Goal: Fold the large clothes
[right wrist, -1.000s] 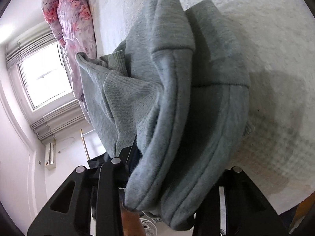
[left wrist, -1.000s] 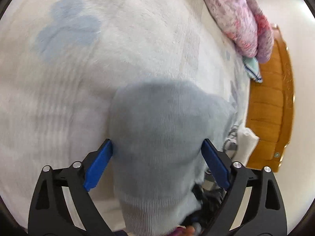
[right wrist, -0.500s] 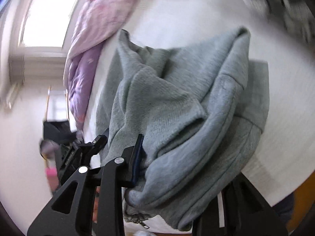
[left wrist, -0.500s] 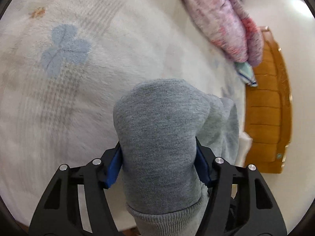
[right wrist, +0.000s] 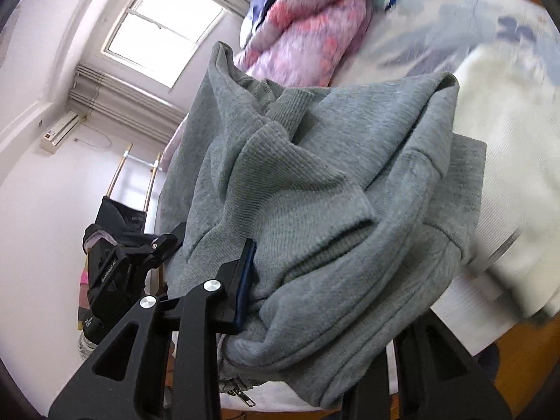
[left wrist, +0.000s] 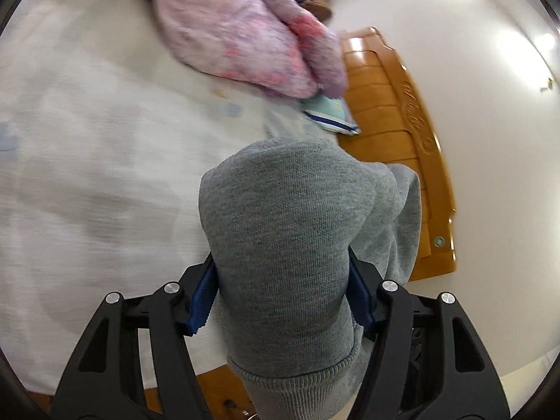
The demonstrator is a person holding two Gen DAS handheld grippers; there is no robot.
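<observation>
A grey sweatshirt [left wrist: 290,231] hangs bunched between both grippers above the white bed [left wrist: 87,161]. My left gripper [left wrist: 283,290] is shut on a thick fold of it, with the ribbed hem near the camera. My right gripper [right wrist: 325,280] is shut on another bunch of the sweatshirt [right wrist: 332,189]; its blue left pad [right wrist: 245,280] presses the cloth and the right finger is hidden under it. The left gripper [right wrist: 129,255] shows in the right wrist view, at the garment's far edge. A zipper pull [right wrist: 241,395] dangles at the bottom.
A pink and purple quilt [left wrist: 245,31] lies heaped at the far side of the bed. A small blue-trimmed pillow [left wrist: 332,115] sits by the wooden headboard [left wrist: 395,140]. A window [right wrist: 161,28] and an air conditioner [right wrist: 59,129] are on the wall.
My left gripper closed on the sweatshirt fold. Both grippers lifted and swung the garment toward the headboard and quilt.
</observation>
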